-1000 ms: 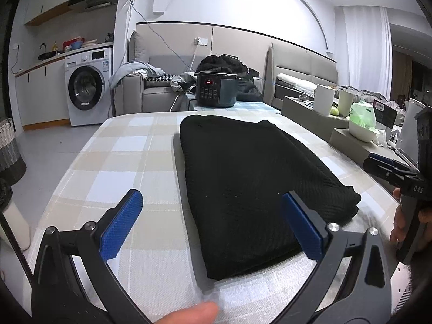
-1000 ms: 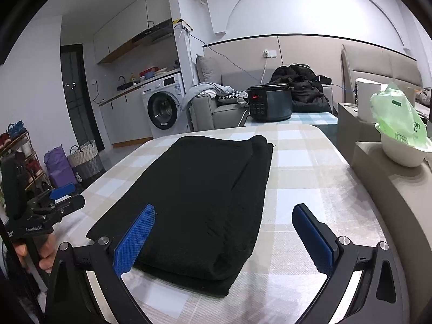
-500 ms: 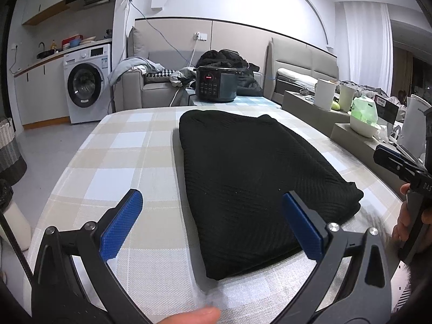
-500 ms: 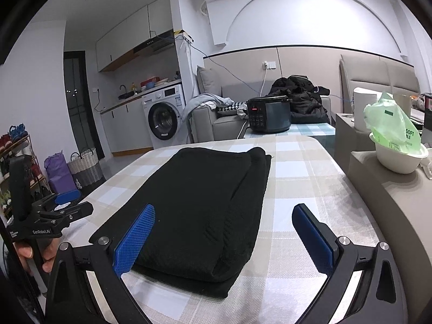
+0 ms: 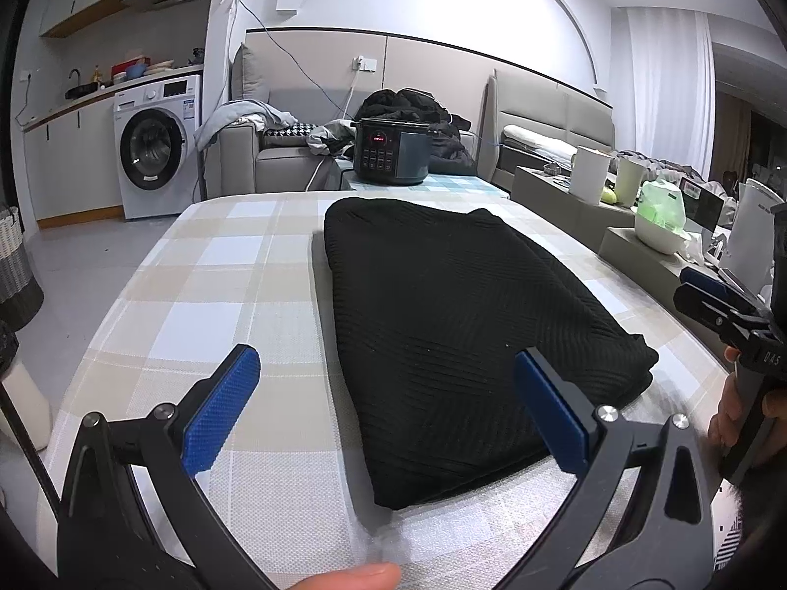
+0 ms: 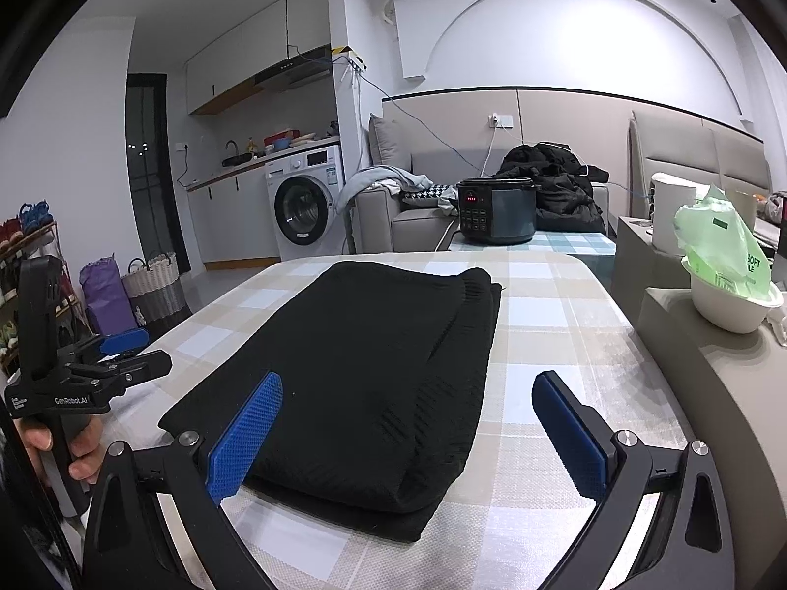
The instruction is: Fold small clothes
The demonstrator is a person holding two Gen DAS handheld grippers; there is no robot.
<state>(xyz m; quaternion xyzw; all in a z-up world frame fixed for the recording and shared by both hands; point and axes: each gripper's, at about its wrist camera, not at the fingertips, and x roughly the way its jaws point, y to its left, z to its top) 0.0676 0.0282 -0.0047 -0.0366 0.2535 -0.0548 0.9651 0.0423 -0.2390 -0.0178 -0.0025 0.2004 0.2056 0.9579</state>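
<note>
A black knit garment [image 5: 442,324] lies folded into a long flat rectangle on the checked tablecloth [image 5: 206,295]. In the right wrist view the same garment [image 6: 374,368] runs from the near edge toward the far end of the table. My left gripper [image 5: 388,383] hovers open above the garment's near left corner, with nothing between its blue pads. My right gripper [image 6: 408,413] is open too, held over the garment's near right end without touching it. Each gripper shows in the other's view, hand-held at the table's side: the right one [image 5: 713,305] and the left one [image 6: 113,359].
A dark rice cooker [image 5: 393,150] stands on a low table beyond the far edge. To the right a ledge carries a white bowl with a green bag [image 6: 728,275] and white mugs [image 5: 588,174]. A sofa, a washing machine [image 5: 157,142] and baskets [image 6: 152,285] stand behind.
Both grippers have tilted up and drawn back slightly, so the room sits lower in view. The garment has not moved, and both grippers have stayed open.
</note>
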